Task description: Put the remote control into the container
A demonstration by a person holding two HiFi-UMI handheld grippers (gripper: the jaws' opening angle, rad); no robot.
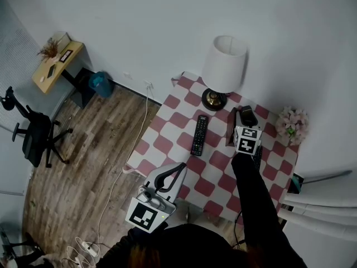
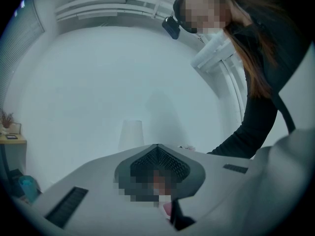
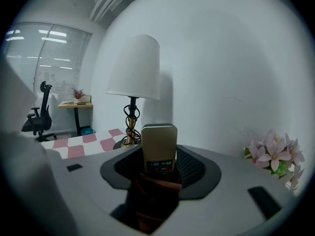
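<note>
A gold-faced remote control (image 3: 158, 144) stands upright between the jaws of my right gripper (image 3: 159, 154), which is shut on it. Its lower end is hidden behind the wall of a brown wooden container (image 3: 153, 193) just below the jaws. In the head view the right gripper (image 1: 244, 118) is beside the brown container (image 1: 230, 126) at the table's far right. A black remote control (image 1: 199, 135) lies flat on the checkered cloth to the container's left. My left gripper (image 1: 179, 171) is shut and holds nothing near the table's front edge, and in its own view the left gripper (image 2: 157, 147) points level toward the wall.
A white-shaded lamp (image 1: 223, 66) stands at the back of the red-and-white checkered table (image 1: 167, 144), just behind the container. Pink flowers (image 1: 293, 124) sit at the far right corner. To the left is wooden floor with an office chair (image 1: 33, 135) and cables.
</note>
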